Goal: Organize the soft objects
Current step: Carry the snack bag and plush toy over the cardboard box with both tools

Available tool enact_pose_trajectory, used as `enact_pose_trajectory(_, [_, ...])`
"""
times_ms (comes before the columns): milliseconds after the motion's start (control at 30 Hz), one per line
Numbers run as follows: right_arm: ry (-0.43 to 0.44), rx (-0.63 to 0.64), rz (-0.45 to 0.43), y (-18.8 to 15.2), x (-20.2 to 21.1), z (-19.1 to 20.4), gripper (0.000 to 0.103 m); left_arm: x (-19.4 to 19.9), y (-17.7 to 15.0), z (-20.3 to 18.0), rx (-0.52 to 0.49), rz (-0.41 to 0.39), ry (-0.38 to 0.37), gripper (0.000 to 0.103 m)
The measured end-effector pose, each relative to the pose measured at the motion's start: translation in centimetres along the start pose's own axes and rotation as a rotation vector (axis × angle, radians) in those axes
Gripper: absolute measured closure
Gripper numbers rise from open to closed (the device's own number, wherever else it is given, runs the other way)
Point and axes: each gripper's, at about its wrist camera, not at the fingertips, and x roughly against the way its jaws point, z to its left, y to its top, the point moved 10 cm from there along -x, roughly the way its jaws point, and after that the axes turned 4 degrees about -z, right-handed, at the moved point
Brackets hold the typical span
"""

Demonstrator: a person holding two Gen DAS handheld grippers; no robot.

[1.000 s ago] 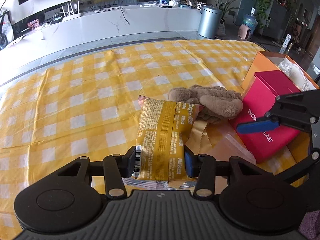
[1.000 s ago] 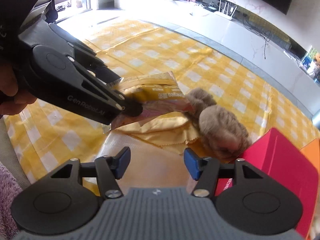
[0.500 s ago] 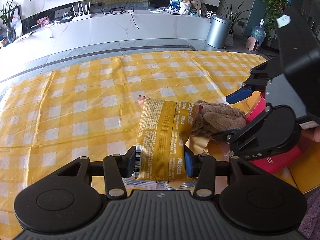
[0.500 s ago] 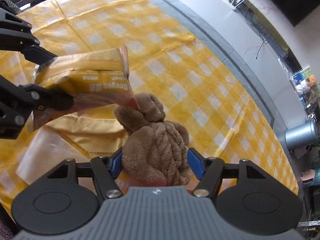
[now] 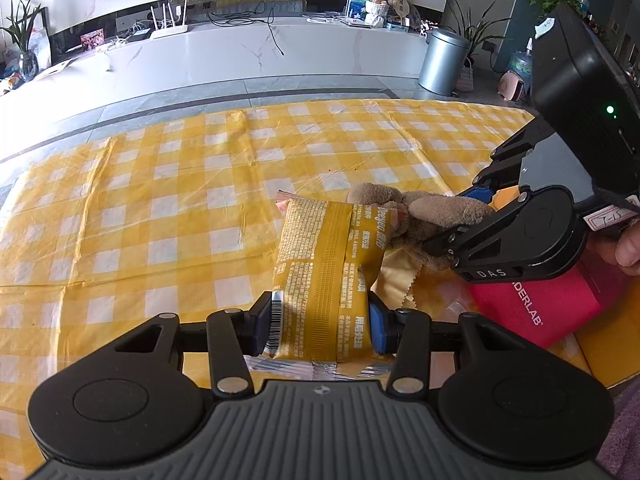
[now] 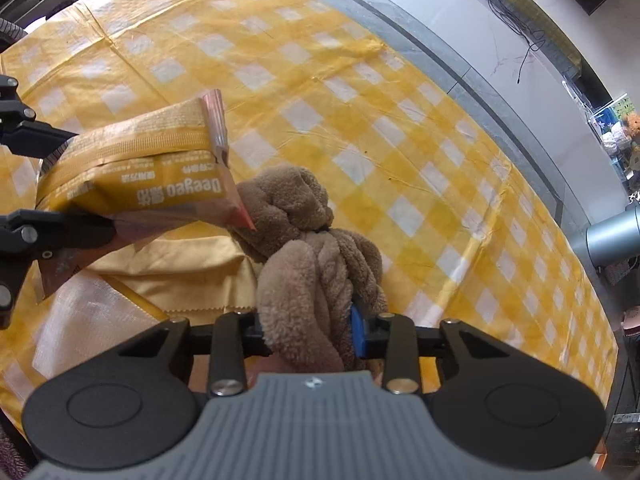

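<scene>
Left gripper (image 5: 320, 330) clamps a yellow packet (image 5: 326, 276) printed "Deeyeo", held above the checked cloth (image 5: 160, 200). Right gripper (image 6: 310, 332), marked "DAS", is clenched on a brown plush (image 6: 308, 248) touching the packet's far corner. Beyond, a red box (image 5: 540, 308) reads "DERLAB".

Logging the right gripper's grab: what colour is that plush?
Brown plush, clearest in the right wrist view.
</scene>
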Motion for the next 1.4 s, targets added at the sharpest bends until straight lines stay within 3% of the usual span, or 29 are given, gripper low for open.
enact_pose_trajectory(233, [0.009, -0.06, -0.133, 1.5, 5.8, -0.8, 0.071, 4.4, 0.7, -0.4, 0.031, -0.013, 0.093, 0.05])
enact_pose_trajectory(400, [0.053, -0.122, -0.202, 1.0, 11.5, -0.8, 0.071, 8.9, 1.2, -2.6, 0.054, -0.061, 0.098, 0.05])
enact_pose_trajectory(633, [0.07, -0.221, -0.268, -4.4, 19.4, -2.4, 0.07, 13.8, 2.0, -9.3, 0.047, -0.097, 0.05, 0.05])
enact_pose_trajectory(767, [0.01, -0.261, -0.269, -9.4, 22.4, -4.9, 0.07, 14.8, 2.6, -14.4, 0.001, -0.124, -0.007, 0.05])
enact_pose_trajectory(1033, [-0.072, -0.419, -0.21, -21.2, 24.9, -11.2, 0.07, 12.4, 3.3, -25.1, -0.101, -0.079, -0.131, 0.05])
enact_pose_trajectory(1233, [-0.055, -0.55, -0.143, -28.1, 22.8, -14.2, 0.07, 7.2, 2.8, -31.3, -0.148, 0.079, -0.192, 0.05])
enact_pose_trajectory(1400, [-0.03, -0.625, -0.098, -30.6, 19.6, -15.7, 0.07, 3.2, 2.5, -33.8, -0.128, 0.189, -0.179, 0.05])
